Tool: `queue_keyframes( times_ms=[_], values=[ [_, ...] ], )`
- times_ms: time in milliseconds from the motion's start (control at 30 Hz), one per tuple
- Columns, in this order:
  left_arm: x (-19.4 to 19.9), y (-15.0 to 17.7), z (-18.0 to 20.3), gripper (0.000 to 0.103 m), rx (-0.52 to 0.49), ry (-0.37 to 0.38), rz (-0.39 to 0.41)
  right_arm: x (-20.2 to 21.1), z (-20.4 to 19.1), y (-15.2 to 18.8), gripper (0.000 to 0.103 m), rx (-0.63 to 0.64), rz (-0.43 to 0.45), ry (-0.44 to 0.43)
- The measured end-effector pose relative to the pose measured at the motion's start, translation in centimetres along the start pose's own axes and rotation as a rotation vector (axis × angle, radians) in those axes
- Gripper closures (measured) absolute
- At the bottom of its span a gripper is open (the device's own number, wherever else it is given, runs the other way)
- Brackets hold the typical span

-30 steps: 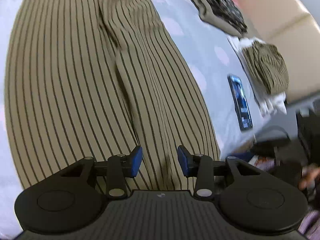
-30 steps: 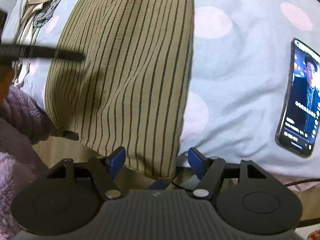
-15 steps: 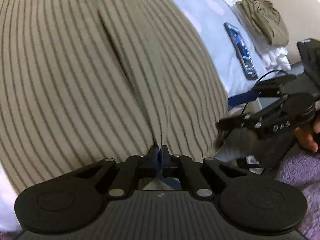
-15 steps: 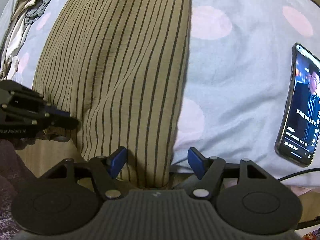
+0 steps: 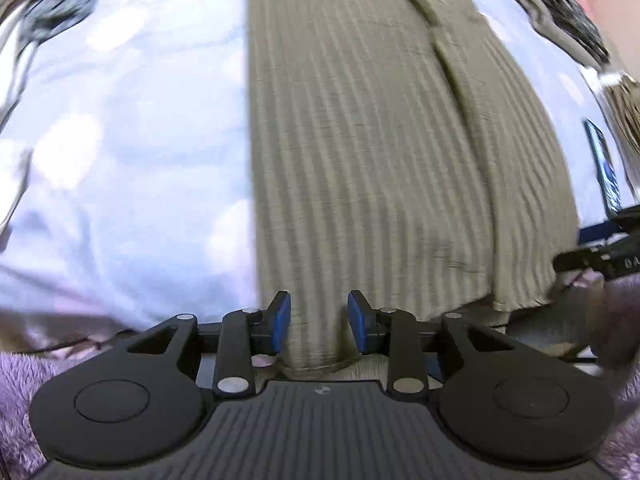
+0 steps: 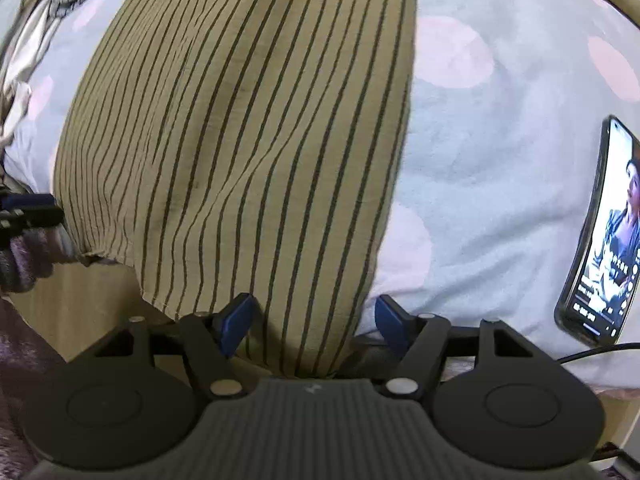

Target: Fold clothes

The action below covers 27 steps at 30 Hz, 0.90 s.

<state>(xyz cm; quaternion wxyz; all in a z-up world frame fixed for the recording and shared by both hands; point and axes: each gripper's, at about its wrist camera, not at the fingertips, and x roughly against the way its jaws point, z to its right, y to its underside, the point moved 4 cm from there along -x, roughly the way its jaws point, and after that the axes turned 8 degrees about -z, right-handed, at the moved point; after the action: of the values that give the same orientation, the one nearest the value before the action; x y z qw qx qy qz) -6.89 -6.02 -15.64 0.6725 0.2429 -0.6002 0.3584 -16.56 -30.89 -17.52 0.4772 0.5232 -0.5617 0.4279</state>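
The striped trousers (image 6: 248, 140) lie flat on the dotted bed (image 6: 500, 168), hem hanging over the near edge. The left tool (image 5: 319, 322) and right tool (image 6: 313, 322) each straddle that hem, spread. Next, probably pinch and fold it away.

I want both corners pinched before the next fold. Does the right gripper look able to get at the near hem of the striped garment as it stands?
Probably yes: the right gripper is open, the striped garment hem hangs between its fingers, nothing blocking.
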Motion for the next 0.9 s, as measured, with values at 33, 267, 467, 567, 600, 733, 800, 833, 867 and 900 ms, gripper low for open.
queue_keyframes(
  times_ms=[33,267,467,567,600,733,800,833,867,900],
  values=[
    [-0.3,0.1,-0.2,0.075,-0.001,-0.001,-0.001,0.0,-0.2,-0.1,0.032,0.008,-0.002,0.004],
    [-1.7,0.2,-0.9,0.1,-0.036,-0.02,0.003,0.0,-1.2,-0.7,0.033,0.04,-0.004,0.03],
    [-0.2,1.0,-3.0,0.103,0.028,-0.014,0.008,0.4,-0.7,-0.3,0.033,0.008,0.011,0.022],
    [-0.1,1.0,-3.6,0.103,0.047,-0.002,0.007,0.4,-0.2,0.0,0.033,-0.013,0.009,0.023],
    [-0.1,1.0,-3.5,0.103,0.042,0.011,0.006,0.4,-0.1,0.0,0.033,-0.019,0.008,0.019],
    [-0.4,1.1,-3.1,0.09,0.028,0.05,-0.018,0.2,0.3,0.0,0.032,-0.038,0.013,-0.011],
    [-0.7,0.8,-3.7,0.066,0.04,0.039,-0.033,0.0,0.5,0.1,0.032,-0.04,0.011,-0.025],
    [-1.0,0.8,-3.8,0.065,0.044,0.039,-0.043,-0.2,0.5,0.1,0.032,-0.04,0.01,-0.03],
    [-1.2,1.0,-3.9,0.064,0.044,0.045,-0.057,-0.3,0.5,0.1,0.032,-0.038,0.009,-0.033],
    [-1.3,1.2,-3.9,0.064,0.04,0.051,-0.07,-0.4,0.6,0.2,0.031,-0.039,0.007,-0.037]
  ],
)
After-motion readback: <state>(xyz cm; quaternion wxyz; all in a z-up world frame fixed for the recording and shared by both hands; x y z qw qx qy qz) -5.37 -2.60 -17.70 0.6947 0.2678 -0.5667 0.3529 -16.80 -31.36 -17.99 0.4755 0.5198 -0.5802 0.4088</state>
